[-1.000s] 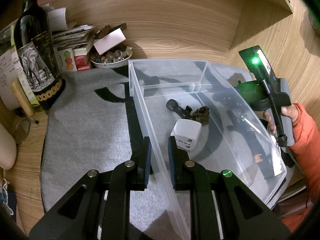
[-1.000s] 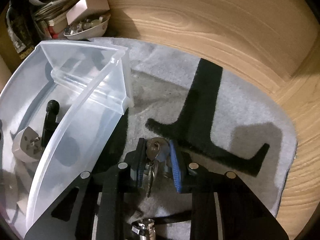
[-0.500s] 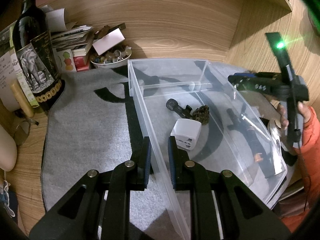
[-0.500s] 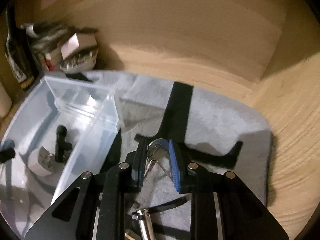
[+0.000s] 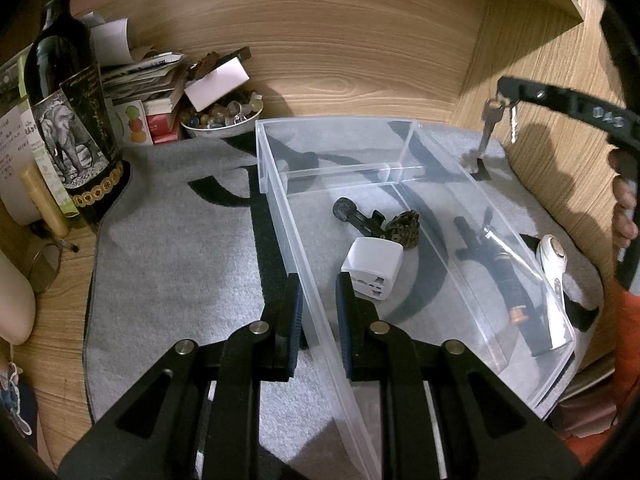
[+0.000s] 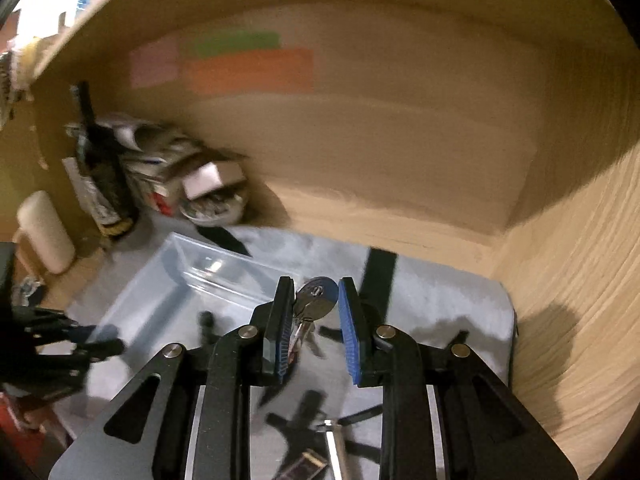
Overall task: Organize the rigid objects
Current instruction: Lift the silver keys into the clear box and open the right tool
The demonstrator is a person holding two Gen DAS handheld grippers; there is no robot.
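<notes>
keys lifted, bin wall pinched

the left gripper [image 5: 316,312] sits at 6 o'clock in its own view, its two pads pressed onto the near long wall of the clear plastic bin [image 5: 280,200], one pad outside and one inside. inside the bin, near the middle, lie a white plug adapter [image 5: 374,268], a dark pine cone [image 5: 404,226] touching it at 1 o'clock, and a black handled tool [image 5: 352,214] beside the cone. the bin rests on a grey mat [image 5: 172,240].

the right gripper [image 6: 314,320] pinches a bunch of keys [image 6: 314,300] between its blue pads, the round key head upright and the rest dangling. in the left view the keys [image 5: 494,120] hang in the air at 2 o'clock, above the mat and just beyond the bin's far right corner. a wine bottle [image 5: 68,112] stands at 10 o'clock, a bowl of beads [image 5: 222,116] at 11 o'clock.
</notes>
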